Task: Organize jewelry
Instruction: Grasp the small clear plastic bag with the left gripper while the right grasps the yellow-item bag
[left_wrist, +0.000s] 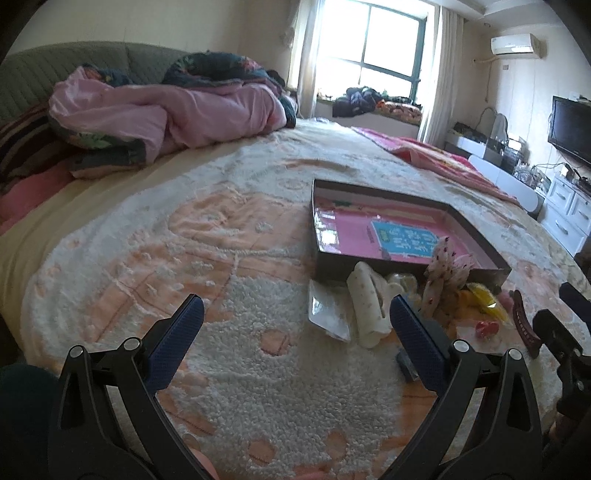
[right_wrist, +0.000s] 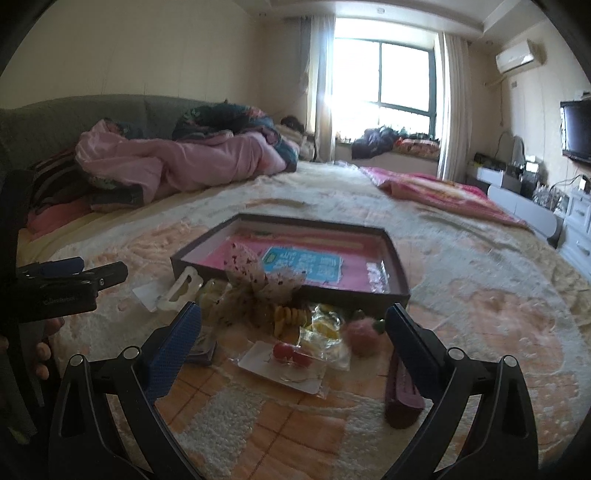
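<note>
Both grippers hang over the fluffy cream-and-peach bedspread with nothing in them. The left gripper has its blue-padded jaws spread wide over bare blanket, and the right gripper is just as wide open, sitting right above the pile of accessories.

The shallow dark cardboard box with a pink lining lies flat in the middle of the bed, a blue label stuck on its floor. A speckled cream fabric bow leans over its near wall, half in and half out. Everything else is heaped on the blanket just near of the box: a white plastic claw clip on the left, a yellow scrunchie-type thing, a clear packet with two red cherry-looking beads on a white card, a fuzzy pink strawberry piece, and a long dark maroon hair clip on the right, partly behind the right finger.

A crumpled pink quilt sits far left by the headboard.
</note>
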